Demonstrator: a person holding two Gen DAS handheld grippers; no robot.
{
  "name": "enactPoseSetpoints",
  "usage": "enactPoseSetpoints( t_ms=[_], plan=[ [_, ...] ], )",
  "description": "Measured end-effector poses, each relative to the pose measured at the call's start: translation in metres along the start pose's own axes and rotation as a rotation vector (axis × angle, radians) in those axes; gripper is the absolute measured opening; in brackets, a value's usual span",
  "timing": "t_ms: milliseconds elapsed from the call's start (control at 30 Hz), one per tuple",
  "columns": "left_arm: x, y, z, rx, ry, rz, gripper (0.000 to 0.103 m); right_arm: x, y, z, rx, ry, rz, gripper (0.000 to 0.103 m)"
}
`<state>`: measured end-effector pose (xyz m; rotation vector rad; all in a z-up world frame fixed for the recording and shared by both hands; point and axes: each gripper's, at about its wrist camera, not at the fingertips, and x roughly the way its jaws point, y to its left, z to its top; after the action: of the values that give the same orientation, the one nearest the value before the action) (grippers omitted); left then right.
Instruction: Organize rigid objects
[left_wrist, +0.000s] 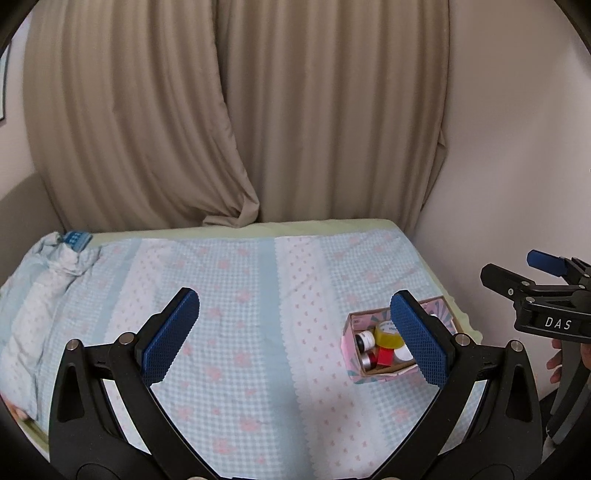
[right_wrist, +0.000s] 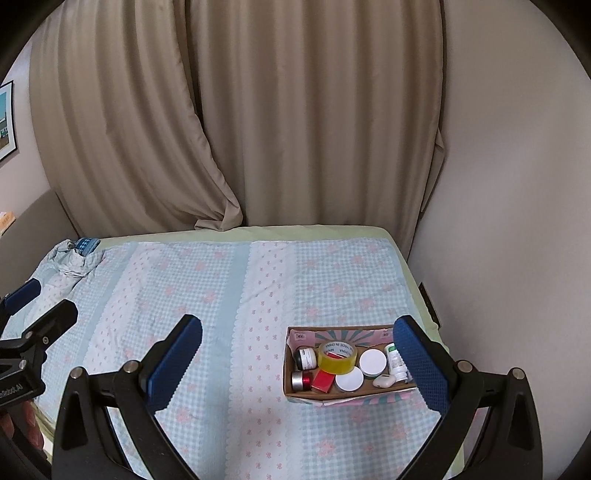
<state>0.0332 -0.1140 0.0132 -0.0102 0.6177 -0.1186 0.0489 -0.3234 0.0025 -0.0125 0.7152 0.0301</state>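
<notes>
A bed covered by a blue-and-white checked floral sheet (right_wrist: 229, 302) spreads beneath both grippers. The open cardboard box with pink patterned flaps (right_wrist: 291, 386) sits just inside the right gripper's (right_wrist: 300, 363) right-hand finger, holding a yellow tape roll (right_wrist: 338, 363), white-lidded jars (right_wrist: 373, 362) and a red block (right_wrist: 322, 381). Both the right and left gripper (left_wrist: 295, 339) are spread wide, holding nothing.

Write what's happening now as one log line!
left gripper: open, empty | right gripper: open, empty | box: on bed, holds tape roll, jars
</notes>
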Motion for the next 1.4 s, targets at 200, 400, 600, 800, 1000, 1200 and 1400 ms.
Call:
enactPoseSetpoints(
  t_ms=[200, 400, 600, 800, 1000, 1200, 1400],
  plan=[
    [0.003, 0.001, 0.001, -0.009, -0.001, 0.004, 0.103, 0.005, 0.001, 0.0, -0.002, -0.003, 0.001, 0.103],
    [0.004, 0.001, 0.003, -0.011, -0.001, 0.005, 0.103, 0.005, 0.001, 0.0, -0.001, -0.002, 0.001, 0.103],
    [0.006, -0.001, 0.003, -0.013, 0.002, 0.011, 0.103, 0.009, -0.001, 0.001, 0.004, 0.001, -0.002, 0.103],
    [0.01, -0.004, 0.004, -0.022, 0.008, 0.005, 0.103, 0.012, -0.003, 0.003, 0.007, 0.001, -0.008, 0.103],
    [0.013, -0.005, 0.003, -0.028, 0.014, 0.003, 0.103, 0.013, -0.008, 0.006, 0.015, 0.0, -0.018, 0.103],
    [0.016, -0.006, 0.003, -0.031, 0.009, 0.01, 0.103, 0.014, -0.008, 0.008, 0.015, -0.002, -0.021, 0.103],
    [0.018, -0.005, 0.004, -0.03, 0.01, 0.018, 0.103, 0.014, -0.008, 0.008, 0.015, -0.001, -0.02, 0.103]
  ],
)
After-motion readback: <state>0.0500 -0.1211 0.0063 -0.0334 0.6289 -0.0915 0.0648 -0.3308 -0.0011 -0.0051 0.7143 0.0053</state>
